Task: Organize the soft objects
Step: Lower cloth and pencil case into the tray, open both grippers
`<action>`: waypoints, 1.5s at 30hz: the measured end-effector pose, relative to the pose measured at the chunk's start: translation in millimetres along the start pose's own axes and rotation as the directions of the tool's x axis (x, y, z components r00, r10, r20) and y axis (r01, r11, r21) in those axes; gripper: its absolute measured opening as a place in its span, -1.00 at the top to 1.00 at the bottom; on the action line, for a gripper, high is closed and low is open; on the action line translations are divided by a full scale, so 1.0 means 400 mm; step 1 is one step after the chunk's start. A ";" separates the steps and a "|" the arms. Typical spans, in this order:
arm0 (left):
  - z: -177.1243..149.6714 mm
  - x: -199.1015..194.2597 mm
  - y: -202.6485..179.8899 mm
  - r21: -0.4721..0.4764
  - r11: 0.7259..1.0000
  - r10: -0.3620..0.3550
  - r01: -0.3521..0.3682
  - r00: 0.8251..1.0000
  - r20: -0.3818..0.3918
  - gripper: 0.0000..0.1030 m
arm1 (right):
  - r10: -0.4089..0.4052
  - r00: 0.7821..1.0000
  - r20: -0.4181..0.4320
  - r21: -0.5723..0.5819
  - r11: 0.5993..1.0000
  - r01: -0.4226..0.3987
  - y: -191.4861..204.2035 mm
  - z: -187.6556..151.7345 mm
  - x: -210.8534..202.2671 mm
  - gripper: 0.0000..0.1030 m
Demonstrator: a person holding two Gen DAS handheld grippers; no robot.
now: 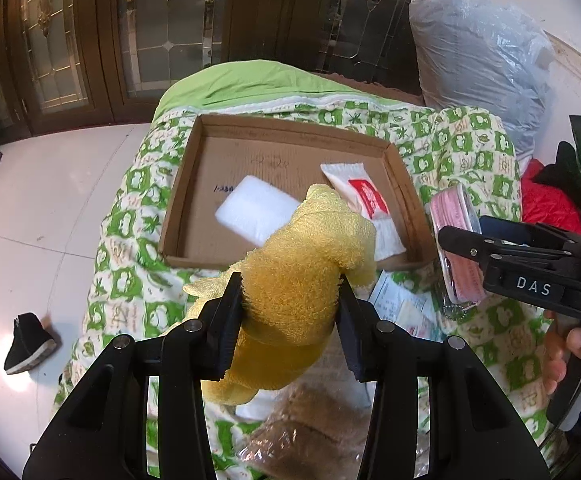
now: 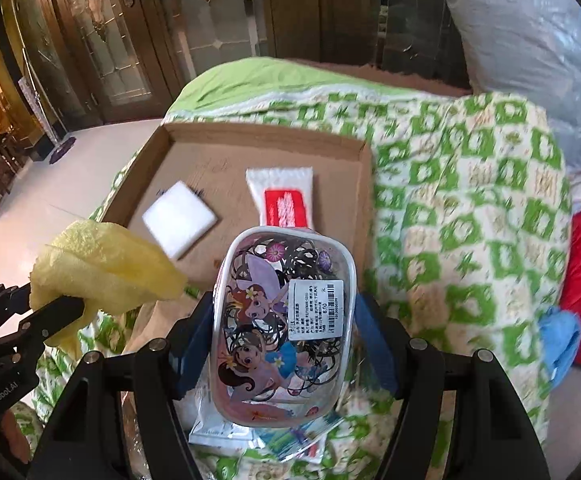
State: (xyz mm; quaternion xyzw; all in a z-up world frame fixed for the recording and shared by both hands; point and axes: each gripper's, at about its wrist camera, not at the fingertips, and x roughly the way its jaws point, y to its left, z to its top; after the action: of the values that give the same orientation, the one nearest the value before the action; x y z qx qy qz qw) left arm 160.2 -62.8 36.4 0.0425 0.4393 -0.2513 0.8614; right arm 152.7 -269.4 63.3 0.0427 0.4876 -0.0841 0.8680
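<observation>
A yellow towel (image 1: 298, 280) is clamped in the left claw (image 1: 290, 312), bunched, its long axis running away from the camera toward the cardboard tray (image 1: 404, 184) on the bed (image 1: 470, 140); a clear pouch of hair ties (image 2: 286, 320) is gripped in the right claw (image 2: 286, 340), upright, its long axis pointing forward at the tray's near edge; a white foam block (image 2: 180, 218) and a tissue packet (image 2: 286, 196) are already laid inside; the carrying step is judged in hand; next, both items would need to be brought over bare cardboard and released.
</observation>
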 end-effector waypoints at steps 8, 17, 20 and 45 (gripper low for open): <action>0.035 0.018 -0.027 0.024 1.000 0.005 -0.005 1.000 0.001 0.17 | -0.035 0.999 -0.021 0.010 0.999 0.035 -0.028 0.031 0.030 -0.34; 0.070 0.036 -0.024 0.040 0.999 0.017 -0.016 1.000 -0.005 0.17 | 0.003 1.000 0.000 0.010 1.000 -0.003 -0.046 0.042 0.032 -0.34; 0.095 0.044 -0.012 0.032 0.999 0.017 -0.017 1.000 -0.002 0.17 | 0.017 1.000 0.010 0.034 0.999 -0.017 -0.078 0.054 0.034 -0.34; 0.246 0.308 0.115 -0.080 0.993 0.083 -0.090 0.993 -0.079 0.17 | 0.028 1.000 0.013 -0.026 0.999 -0.027 -0.069 0.176 0.234 -0.34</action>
State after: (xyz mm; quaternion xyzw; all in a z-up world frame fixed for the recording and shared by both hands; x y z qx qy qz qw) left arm 314.2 -100.6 -6.1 0.0350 0.4793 -0.1935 0.8554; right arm 254.4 -317.2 20.5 0.0375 0.4820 -0.0660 0.8729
